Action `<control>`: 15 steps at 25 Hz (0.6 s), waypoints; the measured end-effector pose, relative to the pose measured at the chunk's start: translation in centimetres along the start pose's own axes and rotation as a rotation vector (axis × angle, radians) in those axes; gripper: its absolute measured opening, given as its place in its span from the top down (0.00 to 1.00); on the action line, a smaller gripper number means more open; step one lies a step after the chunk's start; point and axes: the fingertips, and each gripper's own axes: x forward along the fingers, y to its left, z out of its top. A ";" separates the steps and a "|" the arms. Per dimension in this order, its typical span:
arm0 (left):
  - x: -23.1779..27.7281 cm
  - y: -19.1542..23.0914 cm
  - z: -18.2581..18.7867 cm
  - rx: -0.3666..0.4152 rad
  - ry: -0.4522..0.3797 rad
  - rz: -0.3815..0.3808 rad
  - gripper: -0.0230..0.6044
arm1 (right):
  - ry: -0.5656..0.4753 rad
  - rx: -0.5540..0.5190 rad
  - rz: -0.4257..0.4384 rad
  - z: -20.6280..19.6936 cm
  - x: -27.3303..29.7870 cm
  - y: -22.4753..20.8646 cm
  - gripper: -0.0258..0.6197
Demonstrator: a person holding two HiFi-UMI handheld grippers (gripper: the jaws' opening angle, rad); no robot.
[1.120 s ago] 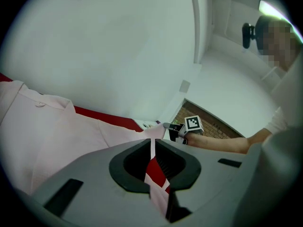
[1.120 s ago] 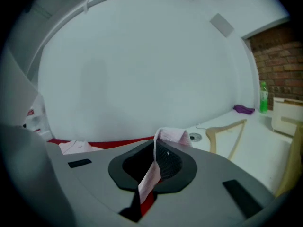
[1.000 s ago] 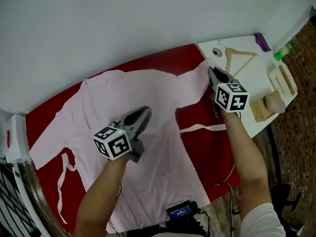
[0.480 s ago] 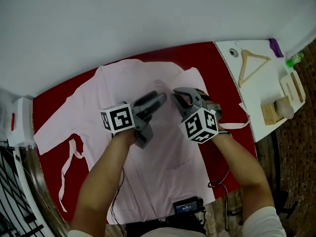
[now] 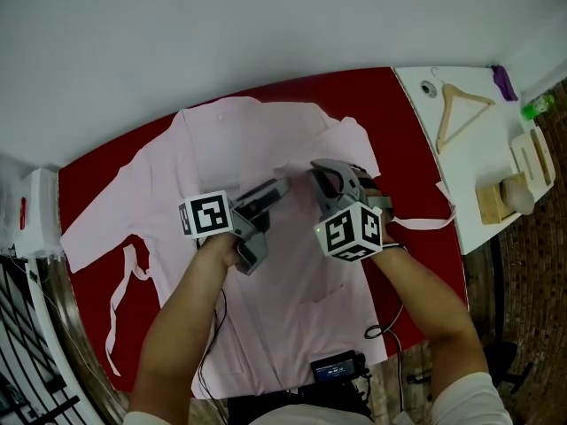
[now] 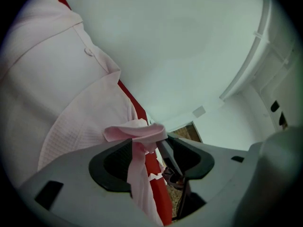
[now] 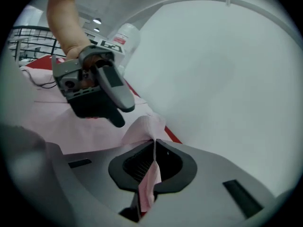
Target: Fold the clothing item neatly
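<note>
The right gripper [image 5: 326, 173] has swung from 2 o'clock to the middle of the bench [image 5: 399, 131], drawing the sleeve [image 5: 350, 138] over the pink garment [image 5: 283, 308]. The left gripper [image 5: 276, 189] has rolled and dipped; its jaws have just been opening, with garment cloth between them.

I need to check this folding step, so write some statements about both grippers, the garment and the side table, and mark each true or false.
1. The right gripper has its jaws clamped on the pink garment. True.
2. The left gripper has its jaws shut tight. False: they stand apart and have just been opening, with a fold of the garment loose between them.
3. A wooden hanger lies on the white side table. True.
4. The garment lies on a blue surface. False: it lies on a red tabletop.
</note>
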 end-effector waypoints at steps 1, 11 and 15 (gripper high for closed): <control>0.1 -0.2 -0.1 -0.039 -0.010 -0.018 0.56 | -0.014 0.018 -0.033 0.5 -0.2 -0.8 0.92; 0.8 1.5 0.4 -0.130 -0.024 -0.020 0.56 | -0.047 -0.115 0.001 0.4 -1.8 4.4 0.92; 0.0 -0.5 -1.7 -0.183 0.013 -0.062 0.56 | -0.013 -0.029 -0.012 -0.3 -0.9 3.0 0.92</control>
